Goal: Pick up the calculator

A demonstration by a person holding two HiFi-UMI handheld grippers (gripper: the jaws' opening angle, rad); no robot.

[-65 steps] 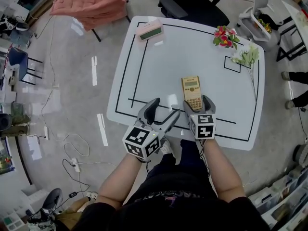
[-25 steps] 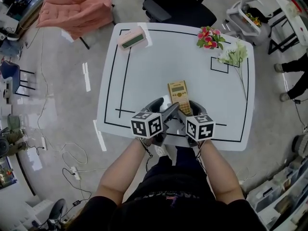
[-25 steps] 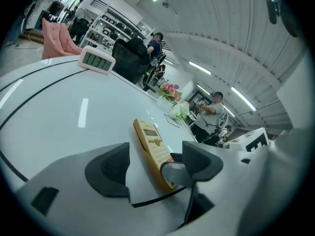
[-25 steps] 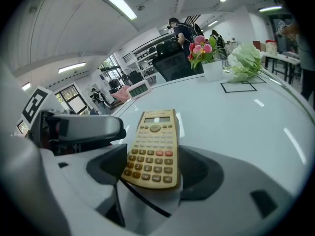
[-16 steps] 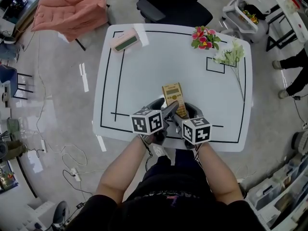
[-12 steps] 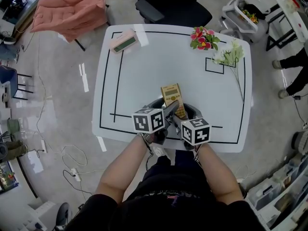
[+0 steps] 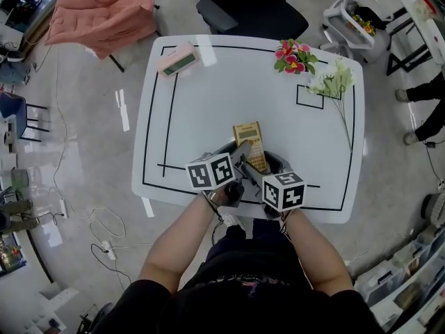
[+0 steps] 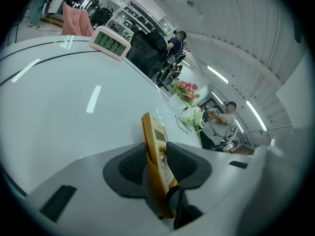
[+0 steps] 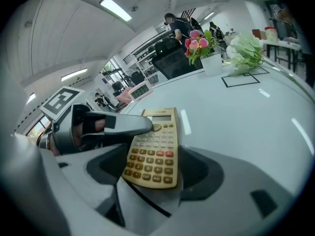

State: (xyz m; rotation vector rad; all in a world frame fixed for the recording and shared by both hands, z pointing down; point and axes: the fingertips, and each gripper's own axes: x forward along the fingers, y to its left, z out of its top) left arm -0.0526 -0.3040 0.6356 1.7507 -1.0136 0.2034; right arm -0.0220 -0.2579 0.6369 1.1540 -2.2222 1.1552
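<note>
A yellow calculator (image 7: pixel 249 135) lies near the front of the white table (image 7: pixel 208 103). My left gripper (image 7: pixel 243 154) reaches in from the left, and its jaws are closing with the calculator (image 8: pixel 156 146) edge-on between the pads, which touch both faces. In the right gripper view one left finger (image 9: pixel 123 124) lies across the calculator (image 9: pixel 153 151) just above its keys. My right gripper (image 7: pixel 263 165) stands open, its wide jaws either side of the calculator's near end. The near end of the calculator is hidden in the head view.
A pink desk clock (image 7: pixel 176 59) sits at the table's far left corner. Red flowers (image 7: pixel 292 53) and white flowers (image 7: pixel 334 82) lie at the far right by a small black square. A black office chair (image 7: pixel 250 5) stands beyond the table.
My left gripper has swung right onto the calculator and its jaws have narrowed around it. The right gripper has stayed beside the calculator.
</note>
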